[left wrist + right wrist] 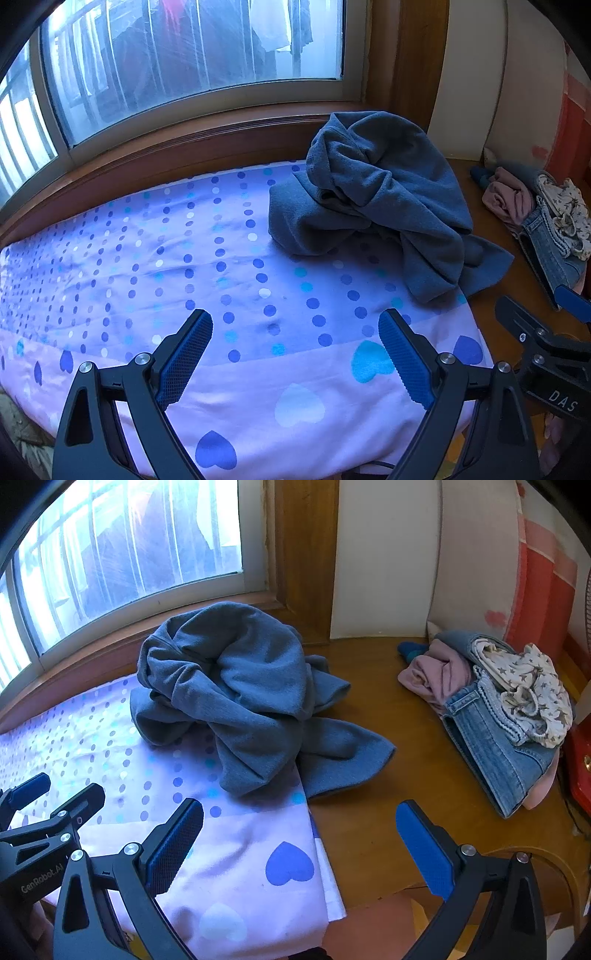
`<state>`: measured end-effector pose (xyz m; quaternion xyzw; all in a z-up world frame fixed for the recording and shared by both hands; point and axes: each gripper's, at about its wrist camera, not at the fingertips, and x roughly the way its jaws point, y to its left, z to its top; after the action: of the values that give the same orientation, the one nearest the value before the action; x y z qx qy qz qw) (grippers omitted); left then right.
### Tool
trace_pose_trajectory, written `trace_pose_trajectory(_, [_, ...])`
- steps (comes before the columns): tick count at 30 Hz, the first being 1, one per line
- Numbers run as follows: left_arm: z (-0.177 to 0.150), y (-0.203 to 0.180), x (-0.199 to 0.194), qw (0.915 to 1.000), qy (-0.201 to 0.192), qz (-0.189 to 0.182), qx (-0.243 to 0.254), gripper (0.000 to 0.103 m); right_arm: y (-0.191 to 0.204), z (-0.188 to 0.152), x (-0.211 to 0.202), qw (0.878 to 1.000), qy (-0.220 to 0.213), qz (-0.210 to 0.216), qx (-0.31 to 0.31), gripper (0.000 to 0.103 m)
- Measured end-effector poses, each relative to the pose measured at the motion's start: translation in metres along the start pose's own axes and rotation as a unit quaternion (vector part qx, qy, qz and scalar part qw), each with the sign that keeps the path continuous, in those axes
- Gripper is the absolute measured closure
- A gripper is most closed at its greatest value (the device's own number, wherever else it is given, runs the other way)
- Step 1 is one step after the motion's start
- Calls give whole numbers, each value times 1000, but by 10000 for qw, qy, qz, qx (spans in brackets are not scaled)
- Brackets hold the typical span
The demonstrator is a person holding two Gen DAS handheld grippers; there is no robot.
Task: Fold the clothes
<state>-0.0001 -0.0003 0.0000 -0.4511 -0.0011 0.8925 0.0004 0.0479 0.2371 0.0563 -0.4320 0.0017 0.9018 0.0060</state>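
Grey-blue crumpled garment [236, 698]: soft, matt fleece-like cloth.
Lilac dotted sheet [207, 258]: smooth thin cloth, faint sheen.
Brown desk [384, 775]: polished glossy wood.
Claw pads [184, 358]: blue ribbed rubber; black matt plastic arms.

A wooden surface [369, 812] carries a polka-dot sheet [166, 258], a crumpled blue-grey garment [236, 701] straddling its edge, and piled clothes [498, 709].

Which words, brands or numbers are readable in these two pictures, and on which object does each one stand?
"DAS": white letters on the black body of the right tool, seen at the right edge of the left wrist view; more may be cut off.
"GenRobot.AI": pale letters on the black body of the left tool, seen at the left edge of the right wrist view.
No other text is visible.
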Motion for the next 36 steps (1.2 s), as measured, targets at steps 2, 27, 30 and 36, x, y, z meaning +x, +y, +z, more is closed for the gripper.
trace_pose_trajectory(2, [0,2,0,10000,-1,33,12,9,0,0,0,10000,5,-3,-5,0])
trace_pose_trajectory(27, [-4,-8,-3,9999,-29,101,108,9,-3,-4,-2,10000,39,-3,-3,0])
trace_pose_trajectory(30, [-5,-11,-4,9999,-38,115,113,9,-4,-4,-2,10000,42,1,6,0])
trace_pose_trajectory(36, [-6,-14,-4,9998,-42,123,131,9,-5,-4,-2,10000,39,27,3,0])
